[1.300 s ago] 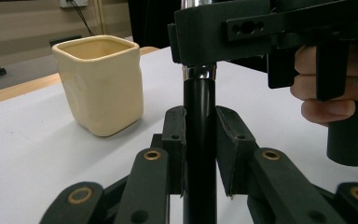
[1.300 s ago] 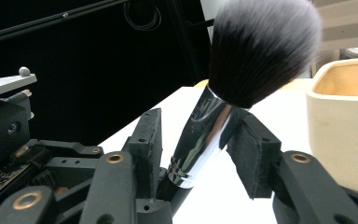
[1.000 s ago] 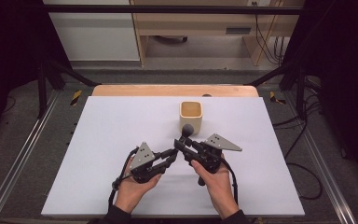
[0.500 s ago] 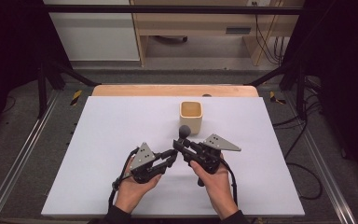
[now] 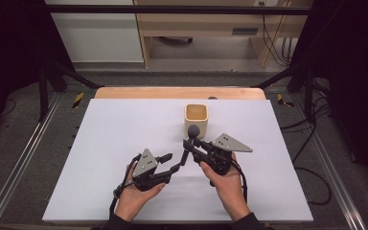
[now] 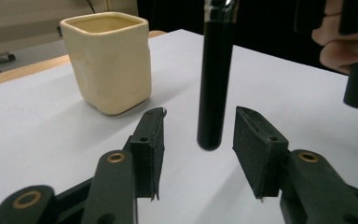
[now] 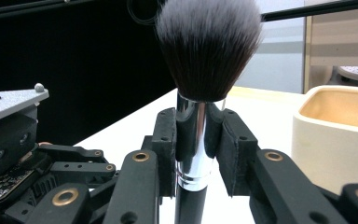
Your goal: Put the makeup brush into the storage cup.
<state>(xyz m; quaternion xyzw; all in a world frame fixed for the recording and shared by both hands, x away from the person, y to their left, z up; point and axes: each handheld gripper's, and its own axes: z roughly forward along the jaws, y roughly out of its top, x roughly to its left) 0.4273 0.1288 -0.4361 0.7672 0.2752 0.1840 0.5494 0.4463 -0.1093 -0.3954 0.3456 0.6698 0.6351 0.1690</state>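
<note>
The right gripper (image 7: 198, 140) clamps the brush (image 7: 200, 84) upright by its slick, rigid metal ferrule near the cup (image 5: 196, 117), while the left gripper (image 6: 198, 140), jaws just opened, straddles the light handle untouched; avoid gripping the soft bristles.

One makeup brush (image 7: 200, 93), with a dark bristle head, a silver ferrule and a black handle, is counted, and one cream square cup (image 5: 196, 118) is counted on the single pale tabletop (image 5: 100, 143). Two grippers are counted, a left gripper (image 5: 171, 163) and a right gripper (image 5: 188, 143), each carried in one of two hands, and two grey three-cornered plates are seen, one on each. Two yellow-and-black items are counted on the floor beyond the tabletop, one at each side.
</note>
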